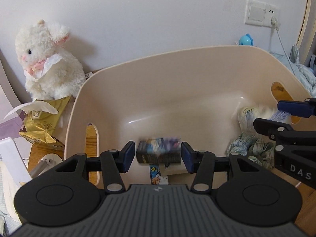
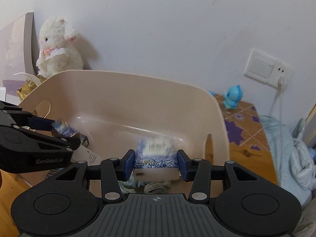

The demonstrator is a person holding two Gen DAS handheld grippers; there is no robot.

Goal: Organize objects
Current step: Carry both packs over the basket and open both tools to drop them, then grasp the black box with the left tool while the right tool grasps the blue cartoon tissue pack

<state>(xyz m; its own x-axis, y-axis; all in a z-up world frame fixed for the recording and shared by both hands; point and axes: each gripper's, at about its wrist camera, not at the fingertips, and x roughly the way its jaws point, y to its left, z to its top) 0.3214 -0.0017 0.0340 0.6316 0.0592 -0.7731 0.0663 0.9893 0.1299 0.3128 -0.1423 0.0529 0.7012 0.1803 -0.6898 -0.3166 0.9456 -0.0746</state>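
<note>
Dark box (image 1: 159,152) lengthwise between spread left fingers (image 1: 128,156); right fingers (image 2: 130,164) pinching pack (image 2: 156,159)

Between left fingers (image 1: 129,156): small box (image 1: 158,152), inside bin (image 1: 150,75). Between right fingers (image 2: 130,164): tissue pack (image 2: 156,158), over the bin too. Cloth (image 1: 246,148) in bin, right of left fingers. Plush toy (image 1: 45,61) behind bin, far left; wall socket (image 1: 260,12) far right.

Dark box (image 1: 158,151) blurred; blue-white pack (image 2: 156,154) blurred, prints unreadable
</note>
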